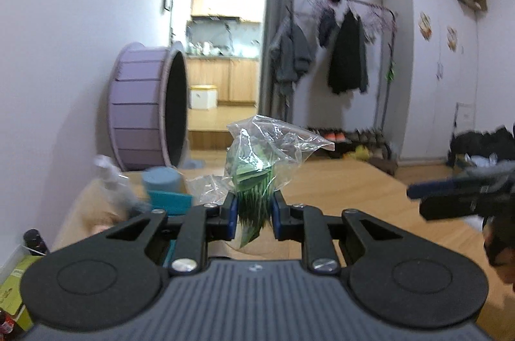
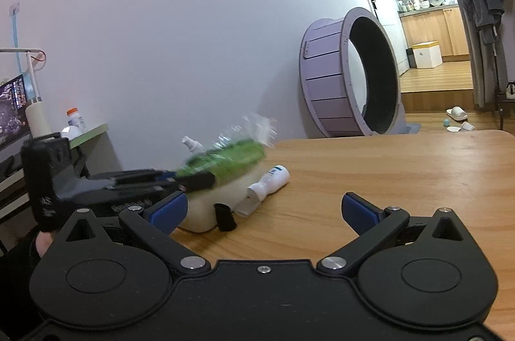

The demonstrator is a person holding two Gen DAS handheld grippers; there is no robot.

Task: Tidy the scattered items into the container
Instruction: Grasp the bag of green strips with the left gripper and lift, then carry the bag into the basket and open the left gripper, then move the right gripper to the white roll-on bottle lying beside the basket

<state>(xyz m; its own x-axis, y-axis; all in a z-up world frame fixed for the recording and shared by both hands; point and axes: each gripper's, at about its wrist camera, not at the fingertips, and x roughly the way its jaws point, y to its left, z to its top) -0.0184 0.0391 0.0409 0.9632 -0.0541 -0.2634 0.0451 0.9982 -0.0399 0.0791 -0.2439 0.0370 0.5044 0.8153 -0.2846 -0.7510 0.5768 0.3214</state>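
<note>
My left gripper (image 1: 254,210) is shut on a clear plastic bag of green packets (image 1: 257,177) and holds it in the air. In the right wrist view the left gripper (image 2: 193,178) carries the bag (image 2: 225,156) just above a cream container (image 2: 212,202) on the wooden table (image 2: 386,173). A white tube (image 2: 270,180) leans on the container's rim. A small black piece (image 2: 225,217) stands at its front. A white spray bottle (image 2: 191,144) pokes up behind. My right gripper (image 2: 264,209) is open and empty, low over the table near its front edge.
A teal box (image 1: 169,201), a grey-blue round lid (image 1: 162,178) and a blurred white bottle (image 1: 106,173) lie left of my left gripper. A purple cat wheel (image 2: 351,77) stands on the floor by the wall. A green-edged desk with a pill bottle (image 2: 75,119) is at left.
</note>
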